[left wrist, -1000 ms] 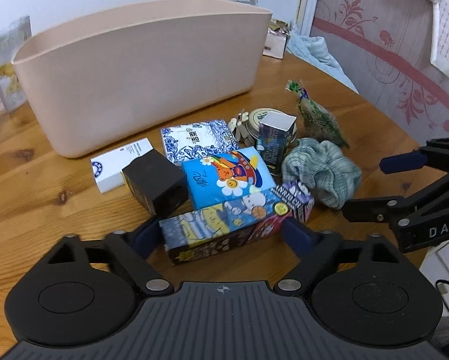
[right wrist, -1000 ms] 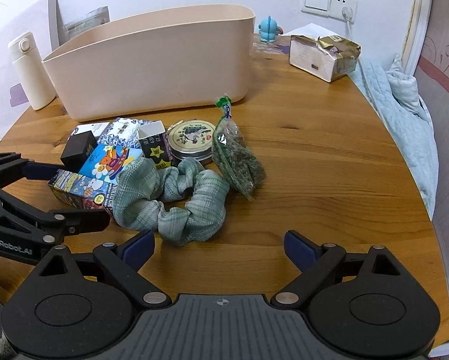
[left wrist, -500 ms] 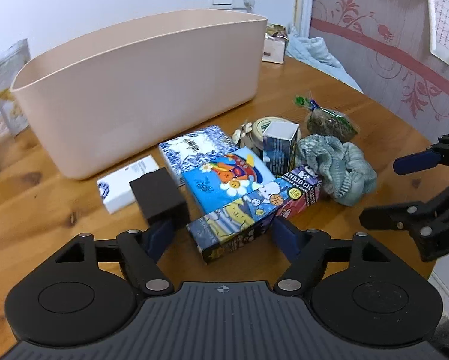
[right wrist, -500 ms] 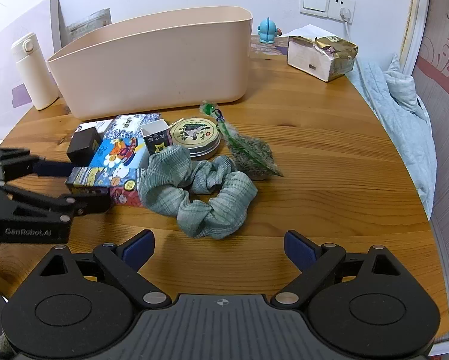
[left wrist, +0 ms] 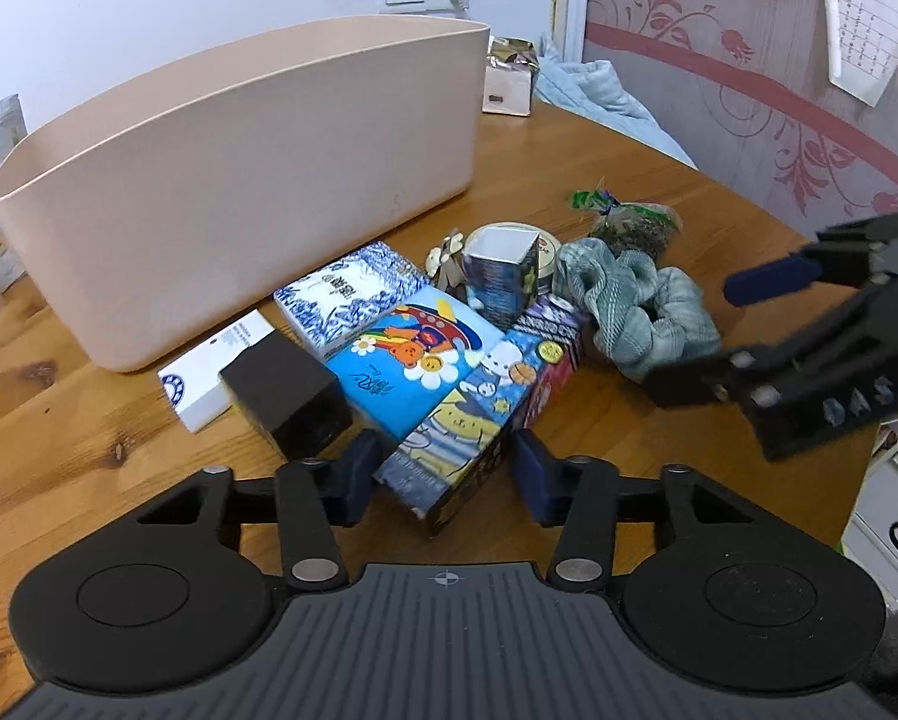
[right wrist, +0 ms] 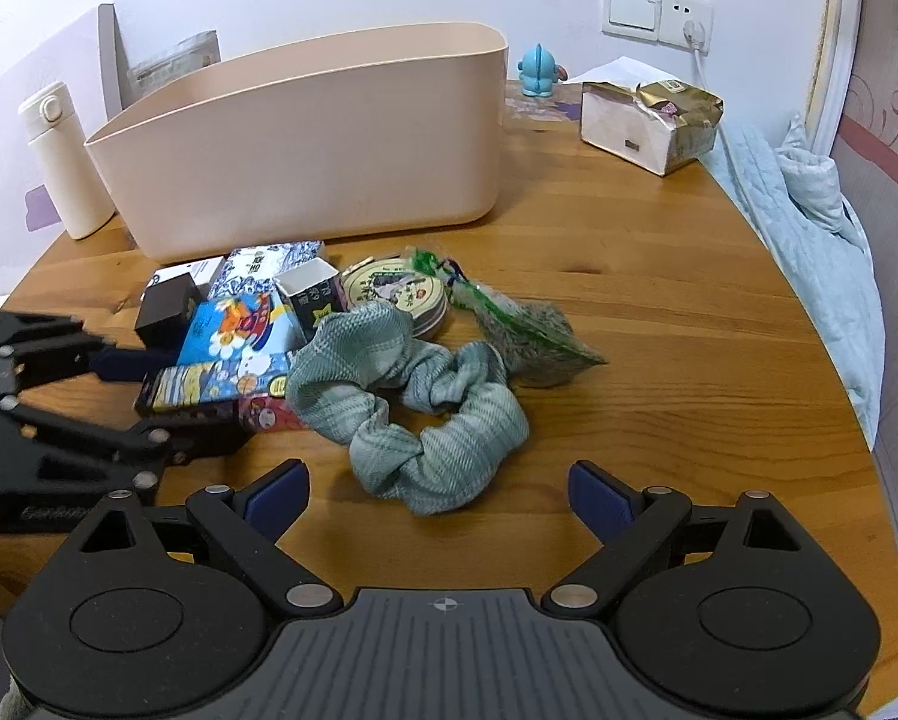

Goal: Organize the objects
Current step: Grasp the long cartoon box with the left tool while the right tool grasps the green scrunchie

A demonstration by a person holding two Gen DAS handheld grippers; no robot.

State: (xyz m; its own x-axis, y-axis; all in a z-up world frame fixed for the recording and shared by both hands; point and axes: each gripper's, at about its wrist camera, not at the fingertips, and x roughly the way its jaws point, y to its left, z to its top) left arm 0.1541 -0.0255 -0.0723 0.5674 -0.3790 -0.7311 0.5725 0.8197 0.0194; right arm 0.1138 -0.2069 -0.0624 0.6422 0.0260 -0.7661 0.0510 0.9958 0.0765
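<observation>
Two sets of fingers: left gripper (left wrist: 446, 468) closing around cartoon box (left wrist: 478, 414), right gripper (right wrist: 440, 495) spread, empty.

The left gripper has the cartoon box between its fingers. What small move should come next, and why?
Probably finish closing, then lift. The left gripper is closing around the near end of the cartoon box, which lies on the table among other items; the beige bin stands open behind.

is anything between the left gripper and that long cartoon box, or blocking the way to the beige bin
Nothing is: the left gripper is closing with the cartoon box already between its fingers. The tissue packs lie between it and the beige bin, low enough to lift over.
</observation>
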